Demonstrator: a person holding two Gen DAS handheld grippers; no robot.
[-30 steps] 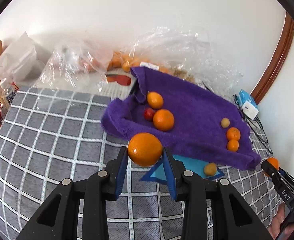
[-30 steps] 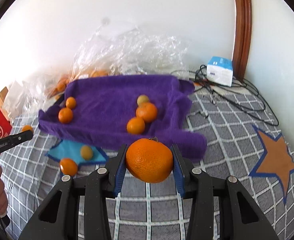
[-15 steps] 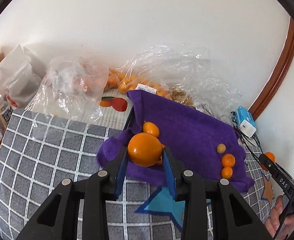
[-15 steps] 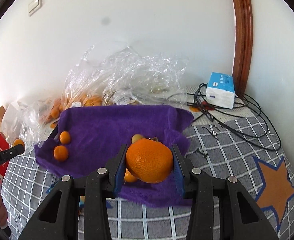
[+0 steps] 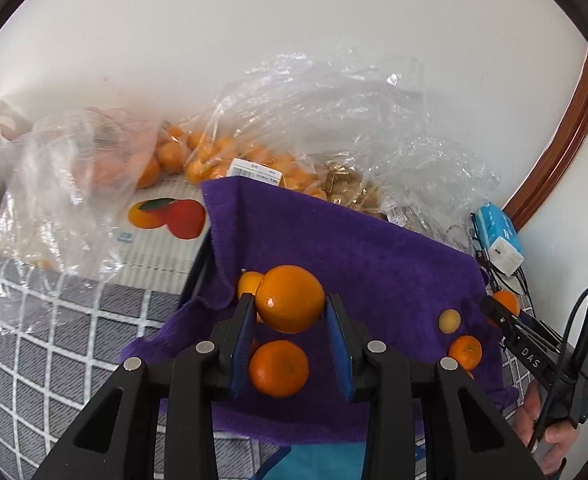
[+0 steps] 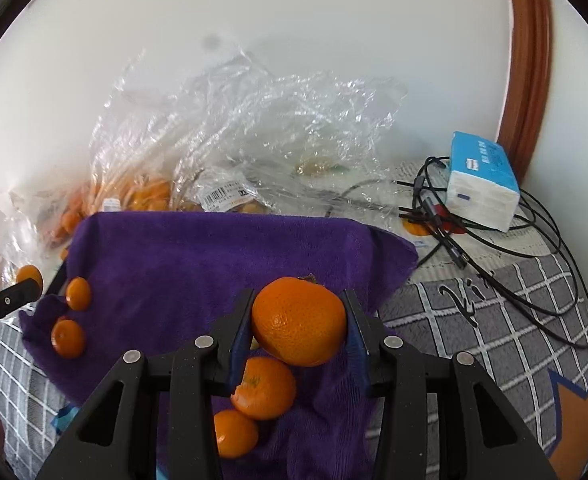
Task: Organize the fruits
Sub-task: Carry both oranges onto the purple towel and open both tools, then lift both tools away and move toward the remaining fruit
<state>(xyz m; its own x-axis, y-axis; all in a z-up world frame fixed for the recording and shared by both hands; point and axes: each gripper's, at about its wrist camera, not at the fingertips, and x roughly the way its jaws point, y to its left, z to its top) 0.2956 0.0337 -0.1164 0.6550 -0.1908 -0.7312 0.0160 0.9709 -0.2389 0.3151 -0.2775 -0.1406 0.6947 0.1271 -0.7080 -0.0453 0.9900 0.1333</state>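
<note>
Both tongs have carried their fruit in from the checked blanket (image 5: 53, 320) & now hang over the purple towel (image 5: 374, 264): left tongs (image 5: 289, 300) clenched on an orange (image 5: 289, 298), right tongs (image 6: 298, 320) clenched on a bigger orange (image 6: 298, 320). Each sits just above loose fruit already on the towel, e.g. a mandarin (image 5: 278, 368) under the left pair. Drop-off looks next; release low, or they'll knock neighbours & roll.
</note>
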